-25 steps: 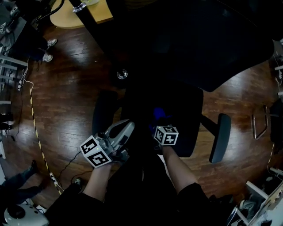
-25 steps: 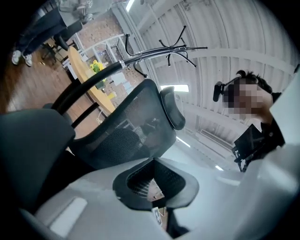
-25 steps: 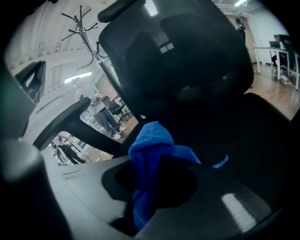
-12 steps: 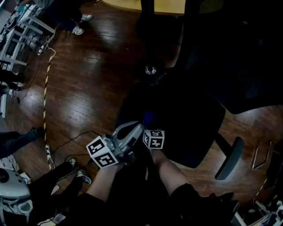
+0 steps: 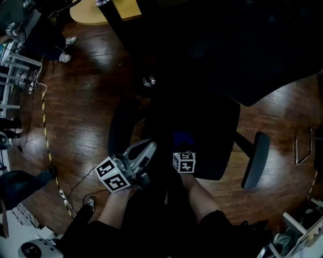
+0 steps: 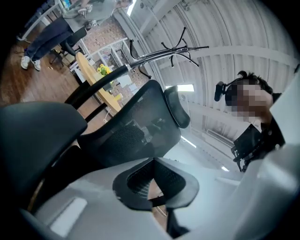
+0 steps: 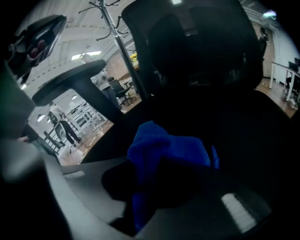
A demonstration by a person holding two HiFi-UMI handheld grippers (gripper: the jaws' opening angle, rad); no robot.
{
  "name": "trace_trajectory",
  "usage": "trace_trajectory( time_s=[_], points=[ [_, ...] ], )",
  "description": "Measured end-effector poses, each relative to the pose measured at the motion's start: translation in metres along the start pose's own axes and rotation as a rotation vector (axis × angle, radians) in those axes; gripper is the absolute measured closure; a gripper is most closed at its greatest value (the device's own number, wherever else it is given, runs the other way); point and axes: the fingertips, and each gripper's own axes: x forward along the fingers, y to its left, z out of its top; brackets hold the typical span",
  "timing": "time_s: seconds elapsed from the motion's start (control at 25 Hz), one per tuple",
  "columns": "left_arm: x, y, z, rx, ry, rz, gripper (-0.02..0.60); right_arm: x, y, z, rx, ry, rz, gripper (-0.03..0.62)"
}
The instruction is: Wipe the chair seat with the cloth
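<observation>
The right gripper (image 5: 182, 149), pinching the cloth (image 7: 164, 150), has slid across the chair seat (image 5: 214, 128); wiping looks under way. The left gripper (image 6: 157, 199) hangs pressed together, empty.

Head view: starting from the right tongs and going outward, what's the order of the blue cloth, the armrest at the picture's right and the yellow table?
1. blue cloth, gripped in the right tongs.
2. armrest, out at the picture's right.
3. yellow table, far off at top left.
</observation>
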Motion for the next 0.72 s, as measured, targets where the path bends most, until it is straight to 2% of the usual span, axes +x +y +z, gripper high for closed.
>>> trace_trajectory(
  time_s=[0.2, 0.4, 0.6, 0.72],
  points=[
    [0.041, -0.017, -0.024, 0.002, 0.082, -0.089, 0.594, -0.062, -0.102, -0.015, 0.086, -0.05, -0.172, 0.528],
    [0.069, -0.034, -0.037, -0.008, 0.129, -0.144, 0.594, -0.137, -0.189, -0.021, 0.254, -0.123, -0.315, 0.528],
    [0.083, -0.034, -0.052, -0.014, 0.165, -0.166, 0.594, -0.149, -0.207, -0.03, 0.224, -0.122, -0.31, 0.528],
    [0.083, -0.031, -0.047, -0.018, 0.156, -0.164, 0.594, -0.147, -0.208, -0.029, 0.224, -0.117, -0.312, 0.528]
  ],
)
